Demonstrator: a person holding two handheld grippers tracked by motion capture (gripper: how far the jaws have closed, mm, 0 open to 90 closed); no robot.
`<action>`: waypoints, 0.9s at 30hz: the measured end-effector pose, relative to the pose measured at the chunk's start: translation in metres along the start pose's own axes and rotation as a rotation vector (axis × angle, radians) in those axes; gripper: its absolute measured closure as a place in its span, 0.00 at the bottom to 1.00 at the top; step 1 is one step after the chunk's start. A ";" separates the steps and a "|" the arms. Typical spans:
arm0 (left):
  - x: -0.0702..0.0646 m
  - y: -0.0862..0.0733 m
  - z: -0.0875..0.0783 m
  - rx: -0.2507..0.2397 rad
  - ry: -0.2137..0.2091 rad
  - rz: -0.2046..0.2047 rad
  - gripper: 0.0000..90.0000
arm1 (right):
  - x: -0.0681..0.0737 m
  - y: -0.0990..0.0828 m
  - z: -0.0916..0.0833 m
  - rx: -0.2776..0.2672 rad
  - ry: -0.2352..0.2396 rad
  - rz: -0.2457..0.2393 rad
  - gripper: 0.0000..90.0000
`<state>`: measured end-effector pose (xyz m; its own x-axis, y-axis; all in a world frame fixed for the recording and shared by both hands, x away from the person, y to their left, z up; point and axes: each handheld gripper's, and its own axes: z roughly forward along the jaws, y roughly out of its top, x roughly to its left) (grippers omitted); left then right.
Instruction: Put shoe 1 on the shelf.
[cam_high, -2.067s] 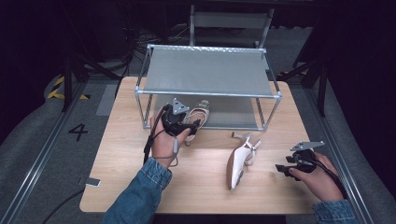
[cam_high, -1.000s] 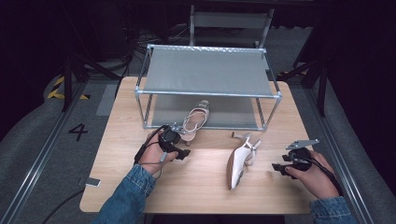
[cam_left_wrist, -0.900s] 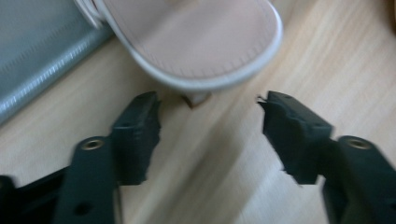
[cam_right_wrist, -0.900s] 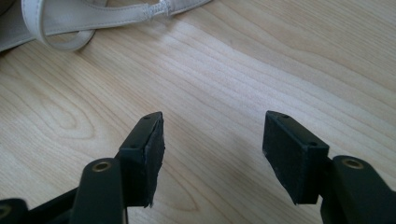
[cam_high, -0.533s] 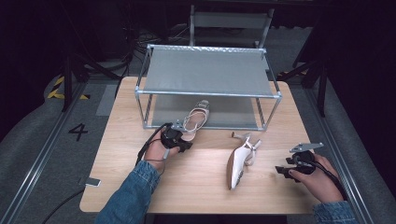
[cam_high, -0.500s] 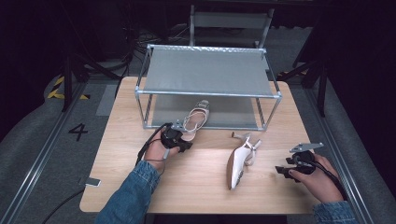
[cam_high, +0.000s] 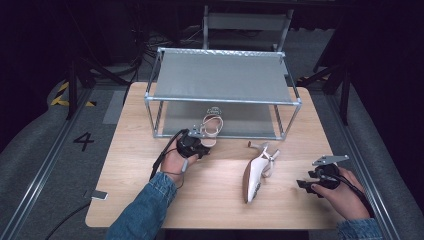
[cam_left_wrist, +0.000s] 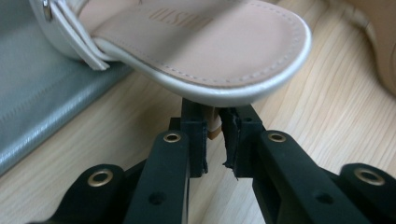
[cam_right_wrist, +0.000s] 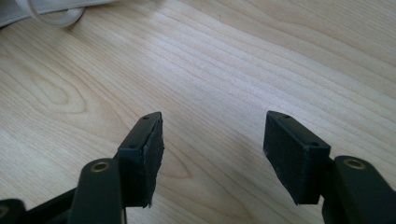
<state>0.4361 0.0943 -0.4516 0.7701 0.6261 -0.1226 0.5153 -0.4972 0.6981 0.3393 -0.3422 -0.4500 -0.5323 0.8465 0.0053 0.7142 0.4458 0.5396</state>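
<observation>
**Left gripper closed on sandal heel at rack front; right gripper idle and open**

The left gripper (cam_high: 196, 145), held in the person's left hand (cam_high: 174, 161), sits at the front edge of the metal rack (cam_high: 222, 100) on the wooden table (cam_high: 135, 165). Its jaws have just been closing. In the left gripper view the left gripper (cam_left_wrist: 214, 128) has its two black pads drawn near together, with the tan heel (cam_left_wrist: 214, 127) of the white sandal (cam_left_wrist: 205, 51) caught between them beneath the sole. That sandal (cam_high: 212, 127) lies partly under the rack's lower level, its toe end pointing toward the person, with the ankle strap farther back.

The second sandal (cam_high: 256, 170) lies on its side on the open table, well apart from the rack and between the two hands.

The right gripper (cam_high: 311, 182), in the right hand (cam_high: 344, 196), rests near the table's right edge. In the right gripper view the right gripper (cam_right_wrist: 212, 140) has its jaws standing wide apart over bare wood, with nothing between them.
</observation>
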 end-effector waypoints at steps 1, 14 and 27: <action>0.000 0.001 0.000 -0.005 -0.005 -0.001 0.89 | 0.000 0.000 0.000 0.000 -0.002 0.000 0.43; 0.009 0.028 0.013 -0.027 0.055 -0.031 0.89 | 0.000 -0.003 -0.001 0.005 -0.005 0.010 0.43; 0.043 0.047 0.032 -0.049 0.127 -0.084 0.89 | 0.003 -0.003 0.003 0.011 0.002 0.008 0.43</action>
<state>0.5058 0.0790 -0.4463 0.6694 0.7370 -0.0939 0.5548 -0.4117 0.7230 0.3375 -0.3402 -0.4544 -0.5276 0.8494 0.0109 0.7231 0.4424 0.5305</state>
